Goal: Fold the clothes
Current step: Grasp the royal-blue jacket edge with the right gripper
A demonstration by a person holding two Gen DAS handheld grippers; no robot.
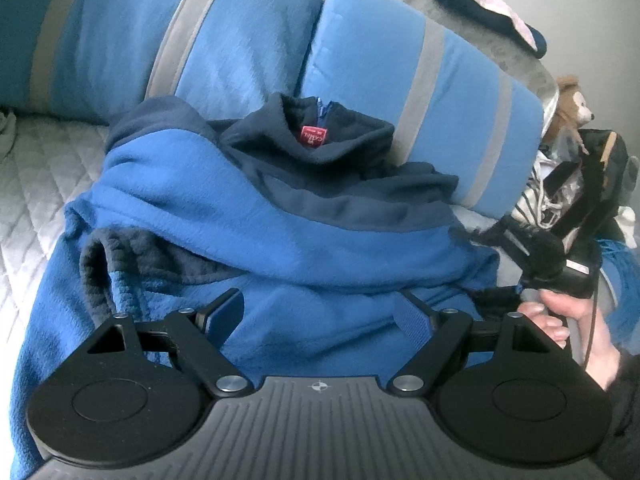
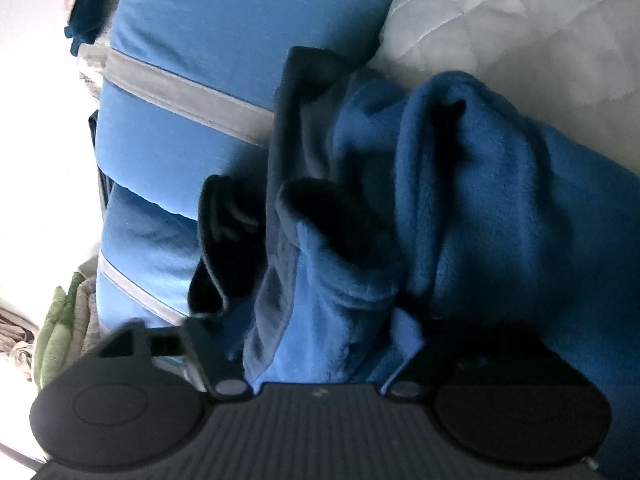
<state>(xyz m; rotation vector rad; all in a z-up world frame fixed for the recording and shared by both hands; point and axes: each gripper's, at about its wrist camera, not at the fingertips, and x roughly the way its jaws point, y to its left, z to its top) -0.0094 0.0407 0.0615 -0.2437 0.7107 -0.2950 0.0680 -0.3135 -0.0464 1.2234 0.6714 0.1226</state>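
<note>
Blue fleece jacket (image 1: 256,216) bunched on the bed (image 1: 36,184), collar propped against striped blue pillows (image 1: 420,92).

Left gripper (image 1: 320,312): jaws spread wide over the jacket's lower body, fabric seen between them, nothing clamped. Right gripper (image 2: 320,352): a fold of blue fleece is bunched in the narrowed gap between the jaws; the view is blurred and the fingertips are covered by cloth, so pad contact cannot be told. A hand (image 1: 572,332) is seen at the right edge of the left view. Red label (image 1: 314,136) visible inside the navy collar.
</note>
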